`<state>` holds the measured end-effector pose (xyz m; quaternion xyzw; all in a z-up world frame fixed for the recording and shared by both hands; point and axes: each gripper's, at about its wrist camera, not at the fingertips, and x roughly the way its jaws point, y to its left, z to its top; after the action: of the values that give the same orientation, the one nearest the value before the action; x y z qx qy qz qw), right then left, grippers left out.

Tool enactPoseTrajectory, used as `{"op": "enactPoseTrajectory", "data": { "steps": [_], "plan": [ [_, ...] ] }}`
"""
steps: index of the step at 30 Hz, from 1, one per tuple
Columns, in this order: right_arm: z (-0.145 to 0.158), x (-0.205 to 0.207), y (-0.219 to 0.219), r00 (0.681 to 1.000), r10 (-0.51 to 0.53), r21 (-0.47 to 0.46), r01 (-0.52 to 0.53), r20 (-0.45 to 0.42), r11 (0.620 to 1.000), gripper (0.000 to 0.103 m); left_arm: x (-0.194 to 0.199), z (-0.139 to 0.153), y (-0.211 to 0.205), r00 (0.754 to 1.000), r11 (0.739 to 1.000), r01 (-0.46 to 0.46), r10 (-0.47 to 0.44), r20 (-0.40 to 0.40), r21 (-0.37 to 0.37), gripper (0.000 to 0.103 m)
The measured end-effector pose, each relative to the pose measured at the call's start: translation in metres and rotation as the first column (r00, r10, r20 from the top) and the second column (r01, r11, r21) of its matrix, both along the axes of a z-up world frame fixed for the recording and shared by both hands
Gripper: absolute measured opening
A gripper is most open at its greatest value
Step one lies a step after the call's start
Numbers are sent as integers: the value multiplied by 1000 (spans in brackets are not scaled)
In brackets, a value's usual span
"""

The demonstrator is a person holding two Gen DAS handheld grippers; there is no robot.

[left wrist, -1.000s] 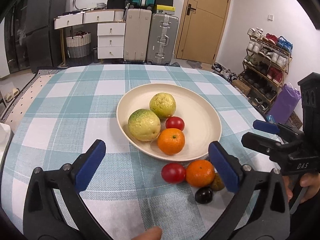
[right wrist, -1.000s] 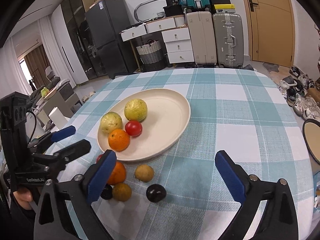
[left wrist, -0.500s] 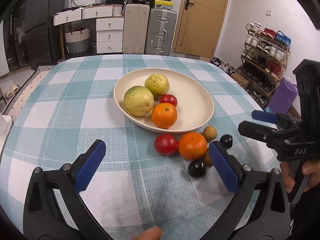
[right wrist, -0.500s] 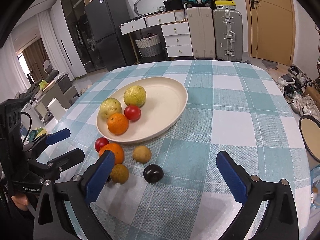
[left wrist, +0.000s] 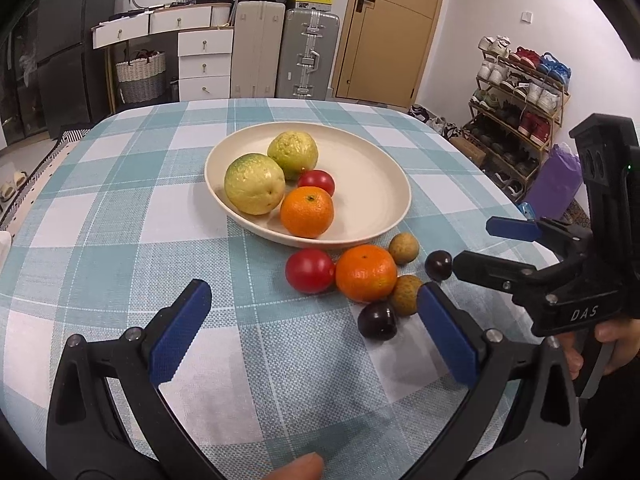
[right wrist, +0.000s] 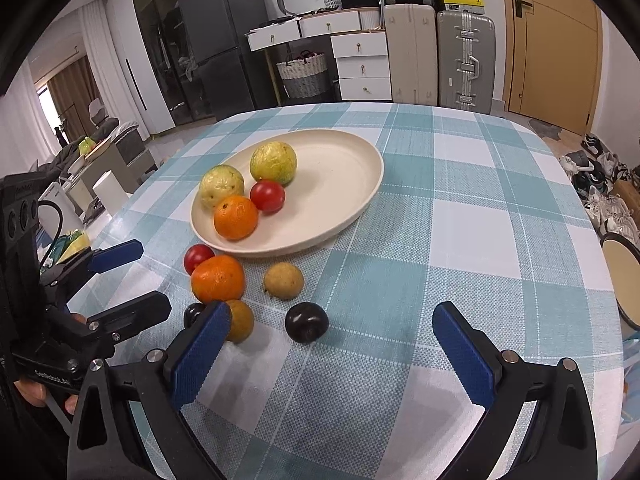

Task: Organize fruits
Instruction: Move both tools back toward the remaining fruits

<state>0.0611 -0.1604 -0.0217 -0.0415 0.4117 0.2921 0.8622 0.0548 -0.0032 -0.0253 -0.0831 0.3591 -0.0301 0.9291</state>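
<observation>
A cream plate (left wrist: pixel 372 184) (right wrist: pixel 344 184) on the checked tablecloth holds two green guavas (left wrist: pixel 254 189), a tomato (left wrist: pixel 317 182) and an orange (left wrist: pixel 307 211). On the cloth in front of it lie a tomato (left wrist: pixel 309 271), an orange (left wrist: pixel 365 273) (right wrist: pixel 217 279), two brown longans (left wrist: pixel 403 248) (right wrist: pixel 283 280) and two dark plums (left wrist: pixel 377 320) (right wrist: pixel 306 322). My left gripper (left wrist: pixel 312 328) is open and empty, just short of the loose fruit. My right gripper (right wrist: pixel 332 348) is open and empty, with a plum in front of it.
The round table's edge (right wrist: pixel 608 248) curves close on the right. Beyond it stand suitcases (left wrist: pixel 308 52), white drawers (left wrist: pixel 204 64), a door (left wrist: pixel 396 32) and a shoe rack (left wrist: pixel 516 92). A round stool (right wrist: pixel 620 276) stands beside the table.
Both grippers have drawn back from the plate and risen slightly; the plate and loose fruit now sit farther ahead in both views. Both stay open. No fruit has moved.
</observation>
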Motion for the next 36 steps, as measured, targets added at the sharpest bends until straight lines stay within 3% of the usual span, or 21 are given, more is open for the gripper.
{"op": "enactPoseTrajectory", "data": {
  "steps": [4,9,18,36],
  "plan": [
    [-3,-1,-1,1000,3,5,-3,-5,1000,101,2,-1,2,1000,1000,-14,14,-11,-6,102],
    [-7,-1,2,999,24,7,-24,-30,1000,80,3,0,-6,1000,1000,5,-5,-9,29,102],
    [-13,-4,10,997,63,-2,-63,-42,998,61,6,-3,-10,1000,999,17,-16,-27,46,102],
    [-18,-5,20,995,93,-26,-94,-44,995,43,12,-9,-9,998,999,25,-23,-66,33,102]
  ]
}}
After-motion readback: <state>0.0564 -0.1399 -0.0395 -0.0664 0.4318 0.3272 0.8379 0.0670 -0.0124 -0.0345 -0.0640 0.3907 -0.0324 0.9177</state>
